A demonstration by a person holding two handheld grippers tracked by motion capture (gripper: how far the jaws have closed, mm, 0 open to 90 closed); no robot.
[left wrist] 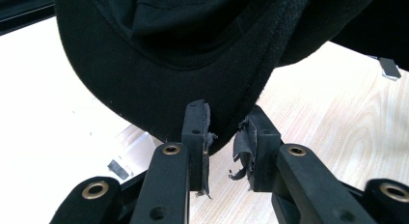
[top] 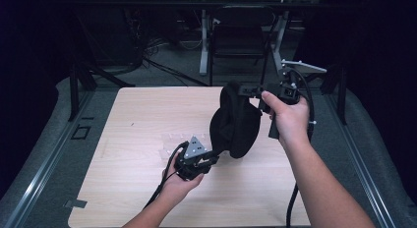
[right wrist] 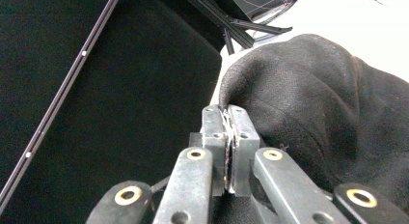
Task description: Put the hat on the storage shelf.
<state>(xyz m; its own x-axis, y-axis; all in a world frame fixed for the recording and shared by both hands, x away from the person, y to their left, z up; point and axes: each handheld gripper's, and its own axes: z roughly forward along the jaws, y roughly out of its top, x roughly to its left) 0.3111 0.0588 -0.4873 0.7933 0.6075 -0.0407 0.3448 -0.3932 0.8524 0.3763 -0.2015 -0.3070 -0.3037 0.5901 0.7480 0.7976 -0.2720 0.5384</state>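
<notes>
Right gripper (top: 253,90) is sitting raised above the far right part of the wooden table (top: 137,120) in the high view, jaws fully pinched on the top edge of a black cap (top: 235,122), which is hanging in the air from that pinch; right hand (top: 289,117) is wrapping the handle, cable looping down beside the forearm. Left gripper (top: 216,156) is sitting lower, near the table's middle, pointing up-right at the cap's lower edge, grey three-cornered plate on top, left hand (top: 184,181) holding it from below. Cap is hanging between the two grippers, off the tabletop. Left gripper view: left gripper (left wrist: 223,139) is looking up at the cap (left wrist: 159,64) from beneath; its brim edge is dipping down into the gap between the two jaws, jaws standing partly open with a narrow gap, worn pads (left wrist: 207,137) frayed, left pad close against the brim, right one apart from it, so nothing clamped. Light table behind. Right gripper view: right gripper (right wrist: 227,115) is showing jaws pressed tight together on a fold of the cap's black fabric (right wrist: 318,98), cloth bunching up to the right of the jaws, dark background to the left.
</notes>
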